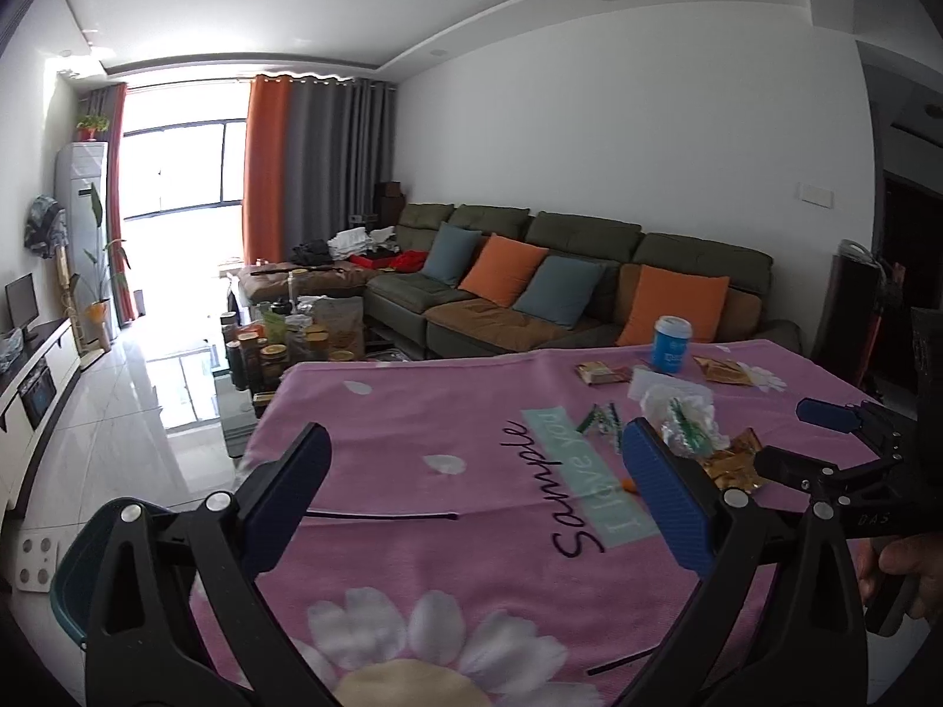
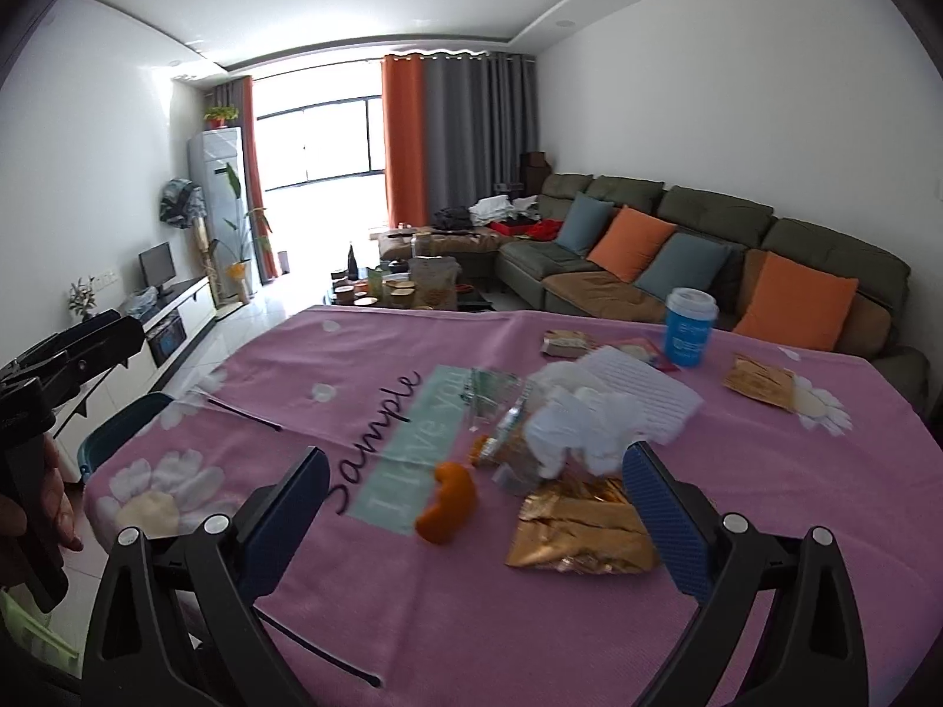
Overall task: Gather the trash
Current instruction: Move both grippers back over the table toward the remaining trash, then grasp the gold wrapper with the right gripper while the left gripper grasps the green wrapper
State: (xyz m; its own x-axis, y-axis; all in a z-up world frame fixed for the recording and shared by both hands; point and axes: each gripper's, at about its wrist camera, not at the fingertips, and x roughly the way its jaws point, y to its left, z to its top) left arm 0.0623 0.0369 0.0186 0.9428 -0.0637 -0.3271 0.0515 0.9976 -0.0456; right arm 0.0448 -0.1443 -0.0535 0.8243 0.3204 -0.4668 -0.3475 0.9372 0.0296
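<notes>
Crumpled gold wrapper (image 2: 580, 536) lies beside curled orange peel (image 2: 448, 506).

Before me lies the worktop (image 2: 483, 618), draped in a pink cloth printed with daisies and the word "Sample". Beyond the worktop stands a long green sofa (image 2: 707, 235) carrying orange and blue cushions, with clothes heaped at its far end. Left of the sofa sits a low coffee table (image 2: 406, 288) crowded with jars and bottles. Behind the sofa's far end hang orange and grey curtains (image 2: 460, 135) beside a bright window. Across the room from the sofa stands a white TV cabinet (image 2: 177, 306) bearing a small monitor.
</notes>
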